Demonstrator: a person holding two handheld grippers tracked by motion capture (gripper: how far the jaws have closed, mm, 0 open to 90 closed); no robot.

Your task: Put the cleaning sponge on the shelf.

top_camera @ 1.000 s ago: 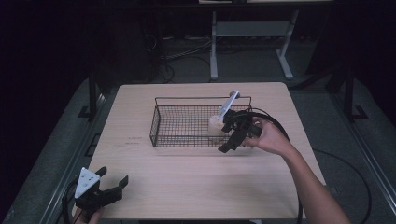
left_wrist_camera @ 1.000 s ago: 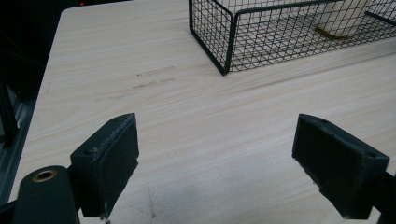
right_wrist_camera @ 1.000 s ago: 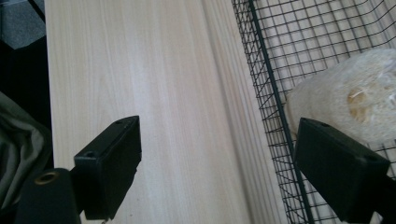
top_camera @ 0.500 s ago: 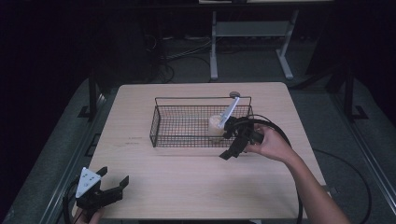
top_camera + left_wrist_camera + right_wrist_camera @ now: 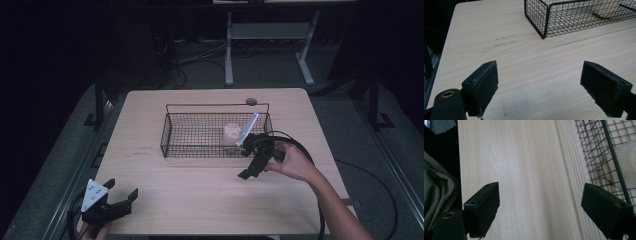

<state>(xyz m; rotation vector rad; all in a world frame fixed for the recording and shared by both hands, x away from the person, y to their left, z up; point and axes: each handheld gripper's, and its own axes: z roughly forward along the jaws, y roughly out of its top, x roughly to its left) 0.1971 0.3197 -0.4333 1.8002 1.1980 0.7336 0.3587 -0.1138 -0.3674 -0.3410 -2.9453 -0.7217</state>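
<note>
A black wire basket (image 5: 215, 105) stands at the table's middle, and a cream, rounded object (image 5: 231, 132) lies in its right part. My right gripper (image 5: 246, 163) hovers open just outside the basket's near right corner, held by a hand (image 5: 290, 162). In the right gripper view its jaws (image 5: 539, 205) are spread over bare wood, with the basket (image 5: 609, 142) and the cream object (image 5: 627, 162) at the right. My left gripper (image 5: 122, 189) rests open at the table's near left corner. The left gripper view has its jaws (image 5: 539, 82) wide apart and the basket (image 5: 544, 22) far ahead.
A small dark round thing (image 5: 251, 101) lies on the table (image 5: 200, 200) just behind the basket. A black cable (image 5: 305, 150) loops from the right gripper across the table's right side. The table's left edge (image 5: 459, 157) is close to the right gripper's left jaw.
My right gripper has drawn back from the basket's right end toward the near side of the table. The cream object stays in the basket. The left gripper has not moved.
</note>
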